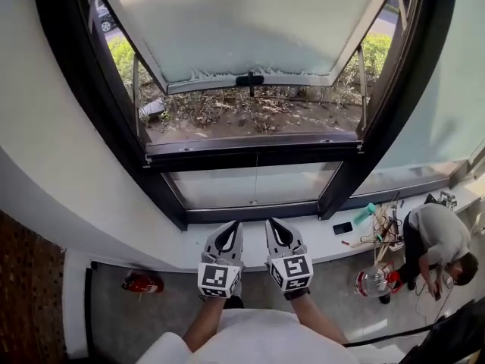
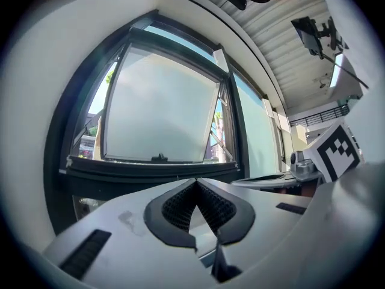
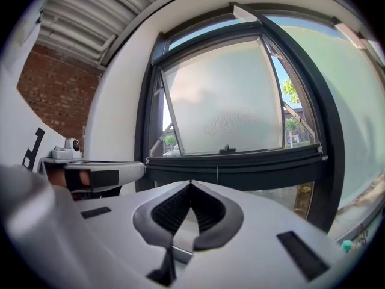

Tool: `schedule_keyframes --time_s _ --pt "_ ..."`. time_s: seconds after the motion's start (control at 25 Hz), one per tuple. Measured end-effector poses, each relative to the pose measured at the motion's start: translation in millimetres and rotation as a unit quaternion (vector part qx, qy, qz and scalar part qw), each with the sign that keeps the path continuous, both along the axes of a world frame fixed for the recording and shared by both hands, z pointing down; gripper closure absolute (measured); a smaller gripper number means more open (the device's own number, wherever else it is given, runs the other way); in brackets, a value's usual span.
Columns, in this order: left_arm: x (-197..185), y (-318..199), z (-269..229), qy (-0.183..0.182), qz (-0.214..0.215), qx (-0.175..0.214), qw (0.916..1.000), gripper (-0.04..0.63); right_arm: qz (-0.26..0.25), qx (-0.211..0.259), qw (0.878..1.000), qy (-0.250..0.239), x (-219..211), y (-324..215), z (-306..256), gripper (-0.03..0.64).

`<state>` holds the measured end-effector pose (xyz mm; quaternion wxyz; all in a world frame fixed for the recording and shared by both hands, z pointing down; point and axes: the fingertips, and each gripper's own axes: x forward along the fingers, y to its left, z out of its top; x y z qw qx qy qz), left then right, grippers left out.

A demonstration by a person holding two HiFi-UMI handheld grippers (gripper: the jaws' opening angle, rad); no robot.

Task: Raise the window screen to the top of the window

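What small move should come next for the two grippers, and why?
Probably bring both forward to the dark bar at the foot of the window frame. The left gripper and right gripper lie side by side, fingers shut on nothing, clearly short of it, and no mesh shows above that bar, so the screen seems not yet raised.

Daylight comes in through the window; its frosted pane glows pale, while the dark frame and the indoor floor stay dim. Both gripper views bend strongly toward the edges, with black corners. The nearest surfaces there look slightly soft.
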<state>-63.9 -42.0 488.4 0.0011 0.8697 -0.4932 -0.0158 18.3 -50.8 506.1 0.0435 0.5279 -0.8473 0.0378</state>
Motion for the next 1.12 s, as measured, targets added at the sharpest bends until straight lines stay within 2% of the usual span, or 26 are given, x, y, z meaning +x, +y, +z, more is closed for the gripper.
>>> schedule_keyframes --time_s 0.16,0.24,0.36,0.48,0.52,0.6,0.68,0.8,0.92,1.12 --pt "-16.8 -57.1 -12.0 -0.003 0.029 0.008 0.9995 0.594 0.031 -0.002 1.000 0.002 -13.9 -47.6 -3.3 0.615" --pt "-22.1 -76.0 -14.7 -0.022 0.039 0.012 0.9989 0.594 0.034 -0.009 0.999 0.007 -22.3 -58.8 -0.1 0.615" --pt "-25.4 -107.5 -14.2 -0.076 0.037 0.026 0.9960 0.594 0.031 -0.023 0.999 0.016 -30.9 -72.3 9.8 0.615" --pt "-15.7 -134.8 -2.5 -0.159 0.036 0.043 0.9856 0.594 0.023 -0.031 0.999 0.020 -28.0 -91.8 18.5 0.615" --pt "-13.2 -143.8 2.2 -0.197 0.032 0.049 0.9787 0.594 0.021 -0.035 0.999 0.021 -26.2 -99.9 21.1 0.615" --pt "-10.4 -160.0 7.8 -0.279 0.025 0.063 0.9579 0.594 0.017 -0.040 0.999 0.020 -24.2 -111.5 22.8 0.615" --pt "-7.0 -173.9 9.5 -0.353 0.021 0.085 0.9316 0.594 0.007 -0.040 0.999 0.025 -22.5 -118.5 24.6 0.615" --pt "0.5 -192.6 15.9 -0.438 0.025 0.101 0.8929 0.592 0.002 -0.049 0.998 0.028 -14.3 -131.5 33.6 0.615" --pt "5.6 -204.4 28.1 -0.497 0.035 0.098 0.8617 0.552 0.002 -0.060 0.998 0.026 -7.5 -140.3 42.1 0.615" --pt "3.5 -221.3 42.6 -0.558 0.034 0.092 0.8240 0.480 -0.003 -0.077 0.996 0.033 -1.3 -149.2 58.7 0.615"
